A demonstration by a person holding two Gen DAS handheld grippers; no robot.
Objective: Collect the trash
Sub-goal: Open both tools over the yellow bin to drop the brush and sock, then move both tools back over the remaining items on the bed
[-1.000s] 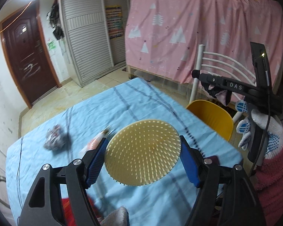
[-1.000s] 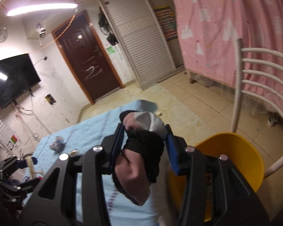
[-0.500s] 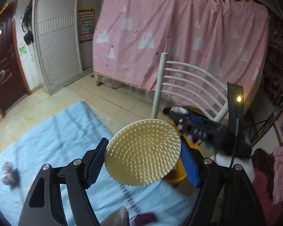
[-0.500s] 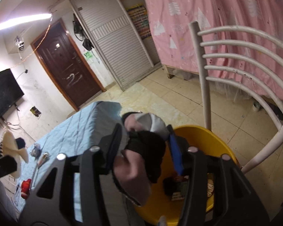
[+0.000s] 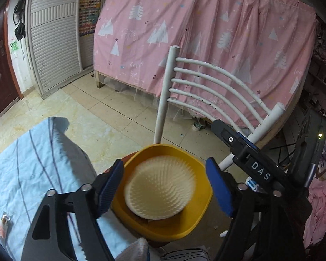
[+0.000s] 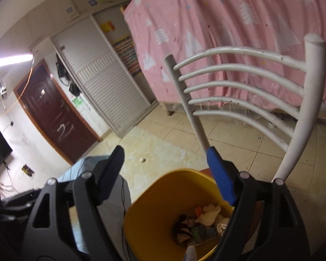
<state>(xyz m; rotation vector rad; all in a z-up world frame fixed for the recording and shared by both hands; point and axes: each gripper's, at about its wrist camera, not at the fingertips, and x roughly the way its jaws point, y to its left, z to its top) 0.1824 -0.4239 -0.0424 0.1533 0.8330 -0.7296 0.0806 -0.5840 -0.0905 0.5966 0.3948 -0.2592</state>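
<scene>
Below my left gripper (image 5: 164,187), a cream spiked disc (image 5: 159,187) appears blurred inside the yellow bin (image 5: 173,228); the blue pads (image 5: 217,187) stand clear of it on both sides, the jaws having just opened wider. My right gripper (image 6: 165,171) likewise hangs over the bin, its jaws having just spread apart with nothing between them. Crumpled paper and dark scraps (image 6: 197,224) lie at the bin's bottom. Behind the bin stands a white chair (image 6: 239,82); the blue-clothed table (image 5: 21,174) lies to its left.
</scene>
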